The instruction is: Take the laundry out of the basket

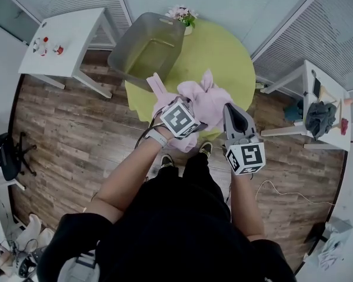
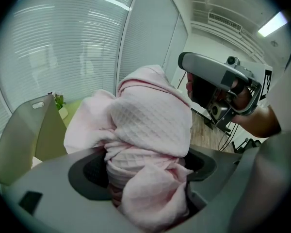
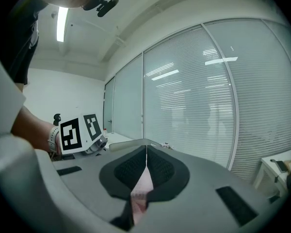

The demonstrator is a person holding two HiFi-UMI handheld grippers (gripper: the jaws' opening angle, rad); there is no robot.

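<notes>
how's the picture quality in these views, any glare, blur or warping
Head view: even light, heavy fisheye bowing the floorboards, dark corners. Left gripper view: pink quilted cloth fills the centre, its weave crisp up top and softer nearest the lens; the ceiling light glares. Right gripper view: the ceiling strip light is blown out, lamp reflections streak the blinds, and the window frame curves.

Top: black, short sleeves.
Wrist band: white.
Left gripper, right gripper: grey, black pads, black-and-white marker cube.
</notes>
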